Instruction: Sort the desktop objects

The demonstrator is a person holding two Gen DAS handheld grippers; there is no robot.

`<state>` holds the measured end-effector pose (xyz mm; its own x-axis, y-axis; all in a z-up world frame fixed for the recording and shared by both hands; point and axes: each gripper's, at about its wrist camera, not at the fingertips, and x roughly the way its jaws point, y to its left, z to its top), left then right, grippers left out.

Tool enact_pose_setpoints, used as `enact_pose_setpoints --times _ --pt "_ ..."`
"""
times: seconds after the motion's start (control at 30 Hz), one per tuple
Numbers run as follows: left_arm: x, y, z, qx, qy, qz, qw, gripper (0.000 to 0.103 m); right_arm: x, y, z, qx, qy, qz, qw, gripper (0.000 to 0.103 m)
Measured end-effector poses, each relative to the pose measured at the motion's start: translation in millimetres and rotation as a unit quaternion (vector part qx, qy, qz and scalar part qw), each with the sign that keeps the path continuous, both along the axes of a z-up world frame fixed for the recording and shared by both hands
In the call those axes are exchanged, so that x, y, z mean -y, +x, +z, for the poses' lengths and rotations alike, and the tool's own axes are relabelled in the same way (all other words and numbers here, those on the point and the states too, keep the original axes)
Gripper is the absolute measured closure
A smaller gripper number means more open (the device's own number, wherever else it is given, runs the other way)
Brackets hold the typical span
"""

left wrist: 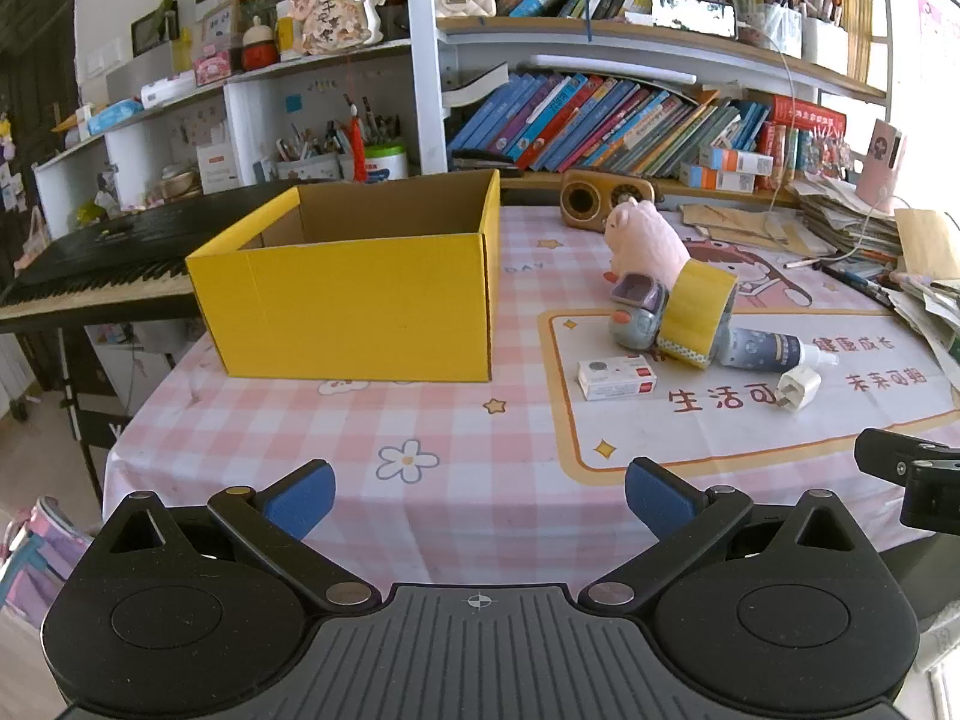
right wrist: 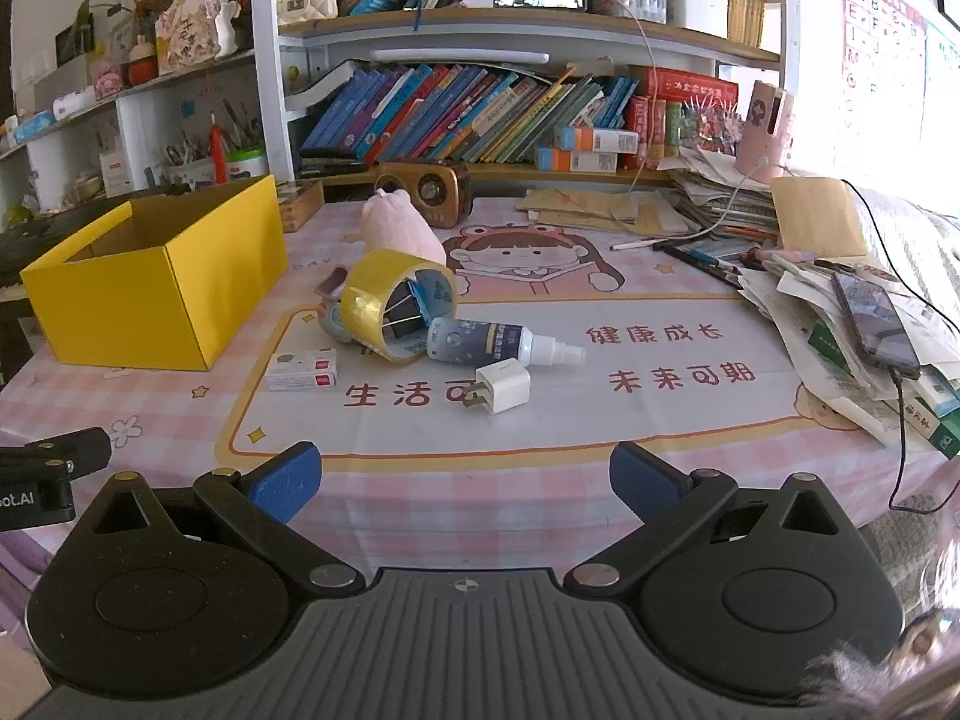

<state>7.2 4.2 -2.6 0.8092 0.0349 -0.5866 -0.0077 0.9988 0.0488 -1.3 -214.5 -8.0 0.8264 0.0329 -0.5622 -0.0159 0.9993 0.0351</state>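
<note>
An open yellow cardboard box [left wrist: 354,306] [right wrist: 162,294] stands on the left of the table. To its right lies a cluster: a pink plush pig [left wrist: 645,240] [right wrist: 399,228], a yellow tape roll [left wrist: 699,312] [right wrist: 384,306], a grey-purple toy [left wrist: 636,312], a spray bottle [left wrist: 774,351] [right wrist: 498,345], a white charger plug [left wrist: 798,387] [right wrist: 501,387] and a small white-red box [left wrist: 615,378] [right wrist: 303,369]. My left gripper [left wrist: 480,498] and right gripper [right wrist: 465,477] are both open and empty, hovering at the table's near edge, apart from everything.
A wooden radio [right wrist: 426,180] sits at the back. Piled papers with a phone [right wrist: 873,315] and a cable fill the right side. Bookshelves stand behind. A black keyboard [left wrist: 90,264] lies left of the table. The pink checked tablecloth [left wrist: 420,420] covers the table.
</note>
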Motion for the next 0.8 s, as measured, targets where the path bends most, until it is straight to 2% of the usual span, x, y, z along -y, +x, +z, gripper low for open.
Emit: enact_pose_setpoints --times 0.8 --pt "2.9 9.9 -1.7 -0.004 -0.001 -0.007 1.0 0.0 -0.7 4.9 -2.2 -0.002 -0.004 -0.006 1.0 0.0"
